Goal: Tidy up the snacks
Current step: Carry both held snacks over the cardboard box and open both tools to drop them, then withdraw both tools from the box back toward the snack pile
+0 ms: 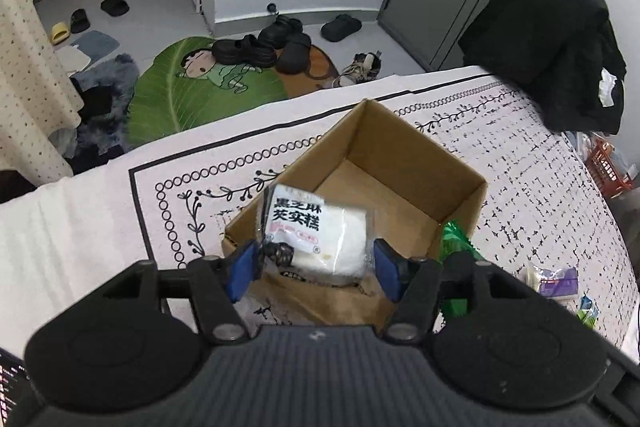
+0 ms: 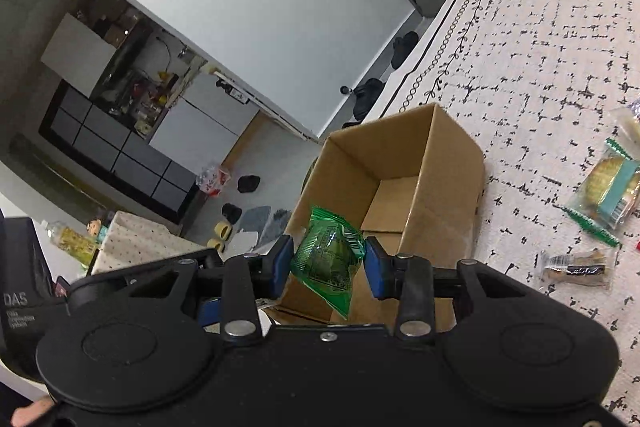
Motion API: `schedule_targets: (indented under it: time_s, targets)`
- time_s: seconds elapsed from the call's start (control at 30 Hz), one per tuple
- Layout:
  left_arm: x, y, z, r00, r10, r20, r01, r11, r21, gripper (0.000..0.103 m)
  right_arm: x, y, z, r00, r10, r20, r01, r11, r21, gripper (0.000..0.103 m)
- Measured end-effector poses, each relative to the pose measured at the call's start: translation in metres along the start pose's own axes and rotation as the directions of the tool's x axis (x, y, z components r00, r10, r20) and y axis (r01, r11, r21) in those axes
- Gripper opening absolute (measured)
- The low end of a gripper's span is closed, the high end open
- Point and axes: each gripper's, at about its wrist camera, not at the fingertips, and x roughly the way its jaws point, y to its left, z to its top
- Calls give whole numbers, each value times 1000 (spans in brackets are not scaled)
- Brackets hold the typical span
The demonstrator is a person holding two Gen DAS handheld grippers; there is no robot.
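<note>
In the left wrist view, the patterned tablecloth (image 1: 120, 227) ran off the frame at the left. In the middle, the left gripper (image 1: 315, 267) stood at a middling width with a white snack packet (image 1: 320, 231) between its blue pads, above the near edge of the open cardboard box (image 1: 400, 147). The packet's dark crimped end lay against the left pad. Its clear wrap reached right up to the right pad, but whether the pads actually pressed on it could not be made out. The packet's lower end and the box's near wall were hidden behind the gripper body. To the right of the box, only a scrap of the green snack packet (image 1: 454, 239) showed past the fingers. Farther right, a small purple packet (image 1: 558, 281) lay on the cloth, its print too blurred to read. In the right wrist view, a fingertip (image 2: 32, 409) of the person showed at the lower left corner, the rest of the hand cut off. The right gripper (image 2: 326, 267) was closed narrowly on the green snack packet (image 2: 332, 259), held in the air in front of the box (image 2: 452, 147) near its left wall and not inside it. The box floor that could be seen was bare. To the right, on the cloth and well apart from the box, lay a round biscuit packet (image 2: 608, 187) and a small clear packet (image 2: 576, 265). More wrappers were clipped by the right edge.
</note>
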Motion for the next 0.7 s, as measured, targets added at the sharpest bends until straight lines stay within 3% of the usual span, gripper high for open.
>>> schedule_targets:
  time_s: [0.17, 0.37, 0.7]
  targets:
    - [-2, 6, -1, 1000, 0, -13, 0, 1000, -16, 68, 0, 2, 0, 1000, -12, -1, 12, 1000, -6, 39]
    - [-13, 8, 2, 1000, 0, -1, 0, 1000, -25, 78, 0, 4, -1, 1000, 0, -2, 0, 1000, -9, 47]
    - [-38, 10, -5, 999, 29, 16, -29, 999, -16, 83, -29, 7, 3, 998, -55, 36, 55, 998, 0, 61]
